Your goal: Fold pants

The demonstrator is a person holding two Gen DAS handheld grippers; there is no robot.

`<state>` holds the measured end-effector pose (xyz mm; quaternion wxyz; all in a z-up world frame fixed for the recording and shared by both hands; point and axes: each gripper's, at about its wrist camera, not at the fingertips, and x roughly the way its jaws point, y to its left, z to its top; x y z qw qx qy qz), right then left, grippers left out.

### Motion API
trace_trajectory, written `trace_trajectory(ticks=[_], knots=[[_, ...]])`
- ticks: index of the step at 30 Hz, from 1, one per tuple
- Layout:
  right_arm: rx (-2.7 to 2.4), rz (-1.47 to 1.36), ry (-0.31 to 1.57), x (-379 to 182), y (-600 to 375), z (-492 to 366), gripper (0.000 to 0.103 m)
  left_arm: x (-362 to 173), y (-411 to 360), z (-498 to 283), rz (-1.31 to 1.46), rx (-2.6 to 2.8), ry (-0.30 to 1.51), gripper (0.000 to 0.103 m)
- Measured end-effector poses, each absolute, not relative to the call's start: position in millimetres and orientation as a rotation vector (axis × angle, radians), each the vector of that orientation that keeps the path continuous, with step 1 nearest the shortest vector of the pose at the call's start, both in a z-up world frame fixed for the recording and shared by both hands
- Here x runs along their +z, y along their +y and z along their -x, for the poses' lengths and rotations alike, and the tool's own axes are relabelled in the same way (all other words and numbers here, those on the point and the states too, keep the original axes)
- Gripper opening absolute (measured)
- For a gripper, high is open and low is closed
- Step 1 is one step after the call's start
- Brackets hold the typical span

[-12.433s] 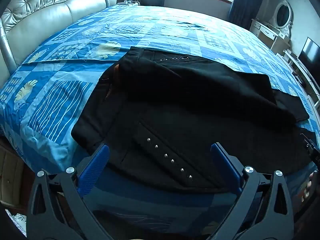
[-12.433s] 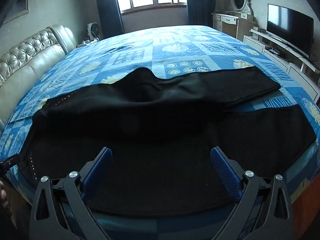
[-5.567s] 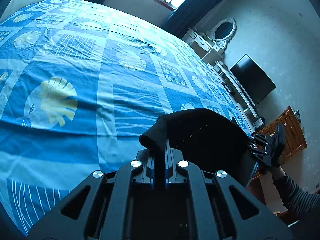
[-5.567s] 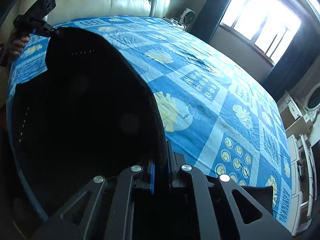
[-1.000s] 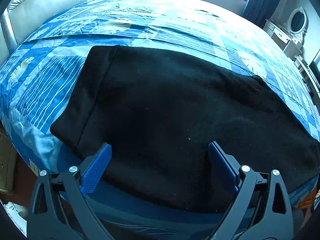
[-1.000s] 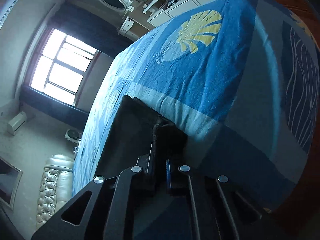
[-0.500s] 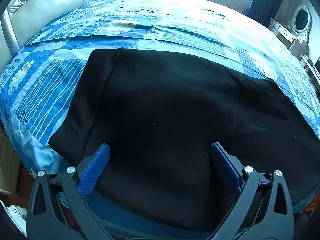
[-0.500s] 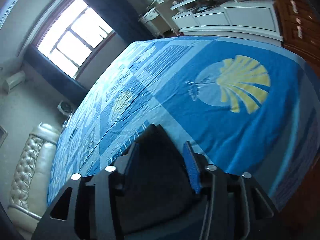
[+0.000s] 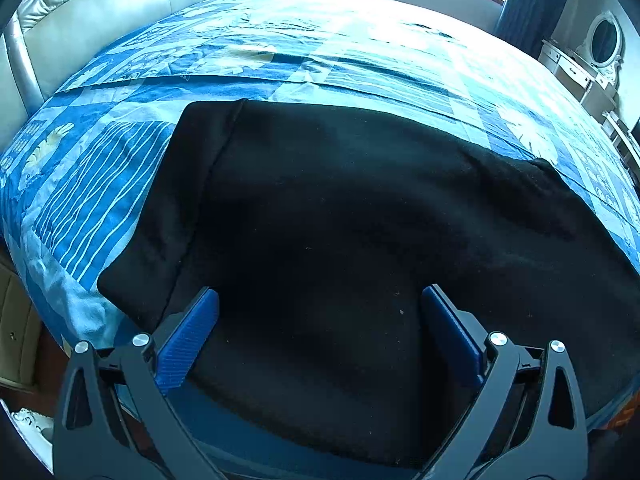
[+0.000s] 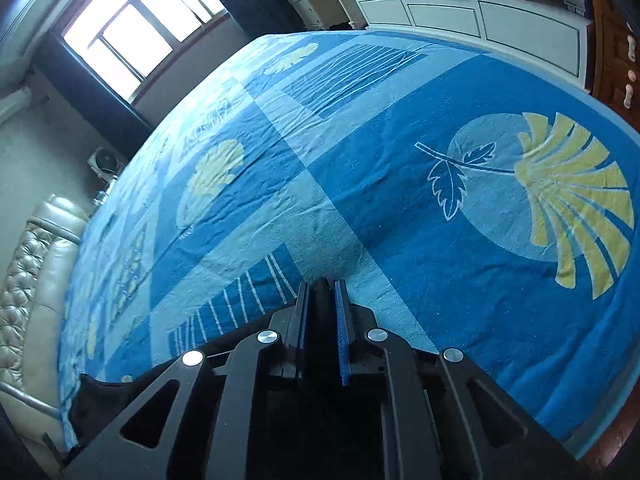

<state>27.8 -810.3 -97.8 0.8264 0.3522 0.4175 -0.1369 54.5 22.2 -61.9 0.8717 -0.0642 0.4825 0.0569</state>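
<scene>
The black pants (image 9: 360, 240) lie flat on the blue patterned bedspread (image 9: 320, 60), folded lengthwise, waist end to the left. My left gripper (image 9: 320, 320) is open and empty, its blue pads over the near edge of the pants. In the right wrist view my right gripper (image 10: 322, 292) is shut, its blue pads close together with black fabric (image 10: 320, 308) pinched between them. A strip of the pants (image 10: 104, 396) shows at the lower left of that view.
A tufted cream headboard (image 9: 100, 12) runs along the left. A window (image 10: 136, 28) is at the far side. A white cabinet (image 10: 480, 12) and wooden furniture (image 10: 616, 40) stand beyond the bed's edge. A white dresser with an oval mirror (image 9: 600, 44) is at the right.
My right gripper, shut on the pants a second ago, opened partway half a second ago and is now closed on black fabric again, tilted over the bedspread. My left gripper stayed open and drifted slightly.
</scene>
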Motion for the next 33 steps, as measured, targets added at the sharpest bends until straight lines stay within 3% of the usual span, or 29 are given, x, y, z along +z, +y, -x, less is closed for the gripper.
trace_trajectory(ticks=[1, 3, 5, 11, 13, 15, 23, 25, 27, 28, 33], knots=[[-0.269, -0.808, 0.857, -95.6, -816.5, -20.9, 0.020, -61.4, 23.1, -54.8, 0.142, 0.117, 1.010, 0.101], [-0.235, -0.910, 0.807, -91.4, -831.3, -2.8, 0.041, -59.8, 24.4, -54.3, 0.152, 0.112, 1.007, 0.101], [-0.222, -0.963, 0.793, -90.7, -845.6, 17.7, 0.049, -56.9, 24.1, -51.4, 0.145, 0.101, 0.996, 0.101], [-0.097, -1.119, 0.852, -116.9, -861.8, 72.6, 0.051, -42.9, 21.3, -33.6, 0.116, 0.079, 0.954, 0.101], [-0.026, -1.180, 0.831, -126.0, -855.9, 82.8, 0.057, -40.9, 23.5, -31.1, 0.121, 0.082, 0.961, 0.101], [0.036, -1.238, 0.803, -133.6, -848.6, 86.9, 0.063, -40.0, 27.4, -29.7, 0.132, 0.087, 0.968, 0.101], [0.051, -1.296, 0.744, -145.9, -819.1, 74.9, 0.065, -34.8, 36.0, -24.1, 0.151, 0.079, 0.964, 0.101], [0.008, -1.266, 0.754, -141.8, -813.7, 72.8, 0.059, -34.8, 36.3, -22.6, 0.150, 0.076, 0.964, 0.101], [-0.048, -1.239, 0.794, -142.5, -803.6, 71.4, 0.022, -34.8, 37.0, -20.9, 0.151, 0.072, 0.963, 0.101], [-0.061, -1.231, 0.813, -144.3, -800.2, 71.3, 0.015, -35.1, 37.4, -19.8, 0.152, 0.070, 0.965, 0.101], [-0.099, -1.227, 0.723, -121.3, -788.5, 70.3, 0.011, -32.3, 39.6, -12.0, 0.145, 0.063, 0.969, 0.101]])
